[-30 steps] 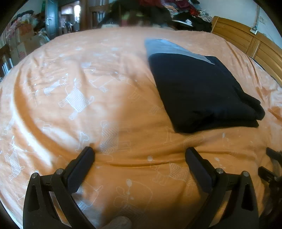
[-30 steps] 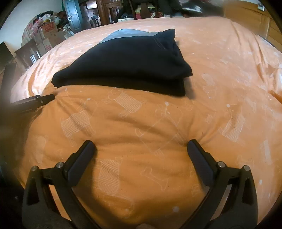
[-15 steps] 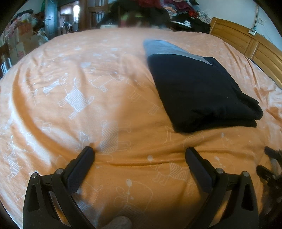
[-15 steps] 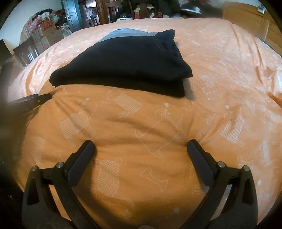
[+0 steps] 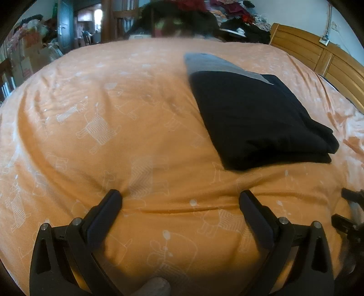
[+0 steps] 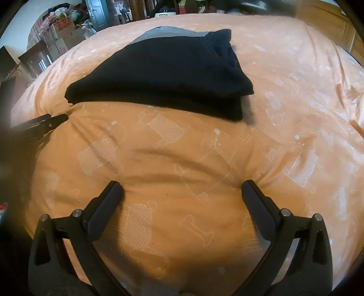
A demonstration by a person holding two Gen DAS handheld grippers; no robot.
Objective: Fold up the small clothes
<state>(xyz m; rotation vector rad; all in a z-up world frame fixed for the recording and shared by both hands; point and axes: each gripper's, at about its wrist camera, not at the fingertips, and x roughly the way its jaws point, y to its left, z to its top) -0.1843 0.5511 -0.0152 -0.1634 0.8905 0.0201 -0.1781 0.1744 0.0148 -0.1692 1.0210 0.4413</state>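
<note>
- Left gripper (image 5: pixel 179 200): jaws spread wide, nothing held; both fingertips press into the orange bedcover (image 5: pixel 113 141), which puckers at the left tip
- Right gripper (image 6: pixel 182 190): jaws likewise spread wide and empty; fingertips rest on the bedcover, with creases running between them
- Dark folded garment (image 5: pixel 257 118): lies flat on the bedcover, folded into a thick stack of layers, with a grey band (image 5: pixel 211 63) showing at its far end
- Position relative to left gripper: the garment lies ahead and to the right, apart from the fingertips, with bare cover between
- Position relative to right gripper: the garment (image 6: pixel 163 70) lies ahead and slightly left, also apart from the fingertips
- Neither gripper touches the garment
- The left gripper's finger shows at the left edge of the right wrist view, near the garment's near-left corner; contact cannot be determined
- Surroundings: wooden headboard (image 5: pixel 318 54) at right; piled clothes (image 5: pixel 238 20) beyond the bed's far edge; cardboard boxes (image 6: pixel 61 34) at far left
</note>
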